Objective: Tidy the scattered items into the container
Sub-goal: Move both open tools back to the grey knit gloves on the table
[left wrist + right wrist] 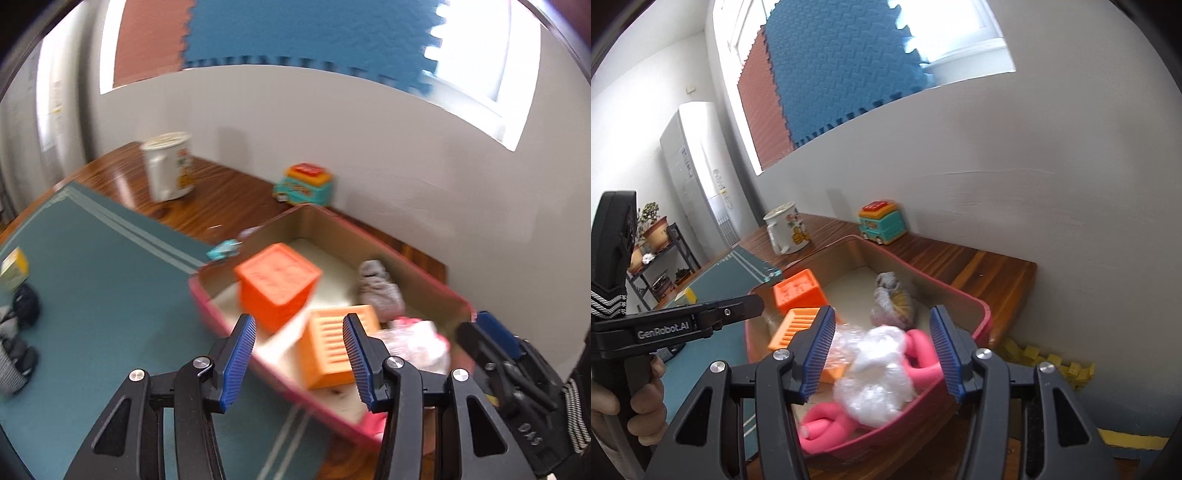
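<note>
Fingers on both grippers – left gripper (300, 353) and right gripper (882, 349) – hang open and empty above the pink box (983, 322); leftover yellow block (14, 266) sits far left of the left fingers, so left's nearer.

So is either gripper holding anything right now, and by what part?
Nothing is held. The left gripper and right gripper both hover with jaws open over the pink box, pads touching nothing.

Black hand-held gripper (882, 354), blue ribbed pads (818, 354), silver screws (780, 355)
</note>
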Demonstrator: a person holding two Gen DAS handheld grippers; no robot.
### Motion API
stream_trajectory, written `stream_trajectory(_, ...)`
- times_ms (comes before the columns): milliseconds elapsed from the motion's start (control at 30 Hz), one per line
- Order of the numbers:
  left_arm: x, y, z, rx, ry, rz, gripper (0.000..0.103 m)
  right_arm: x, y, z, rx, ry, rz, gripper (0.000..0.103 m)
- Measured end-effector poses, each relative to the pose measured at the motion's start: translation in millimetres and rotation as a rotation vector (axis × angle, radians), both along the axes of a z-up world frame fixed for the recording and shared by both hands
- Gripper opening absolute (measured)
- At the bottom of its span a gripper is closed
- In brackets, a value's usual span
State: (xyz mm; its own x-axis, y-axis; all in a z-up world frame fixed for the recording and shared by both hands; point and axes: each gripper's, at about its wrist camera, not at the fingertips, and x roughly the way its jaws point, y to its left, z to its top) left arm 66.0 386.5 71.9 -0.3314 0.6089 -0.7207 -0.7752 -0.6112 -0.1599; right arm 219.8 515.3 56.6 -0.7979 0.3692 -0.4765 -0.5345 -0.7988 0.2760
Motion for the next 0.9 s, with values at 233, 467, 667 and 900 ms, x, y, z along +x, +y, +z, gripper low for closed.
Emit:
stream_trajectory(233,-29.0,-63.8,-3.7,-0.007,0.011,0.149,0.051,-26.5,-34.0,10.4,0.033,0.002,0.087,0.068)
stream_trajectory(467,-67.6,-154.8,-12.2,-0.013,0.004,0.354,0.06,-67.3,-80.9,12.6,0.041,-0.01,0.227,0.074)
stream_trajectory(667,-98.9,-241.0,-23.8,-0.033,-0.013,0.556,0.06,-105.1,-117.3,9.2,0.036,-0.047,0.348,0.08)
stream_trajectory(900,-125.1,-320.4,-38.6,-0.046,-0.038,0.763,0.06,-163.2,-155.6,0.6,0.012,-0.126,0.511,0.082)
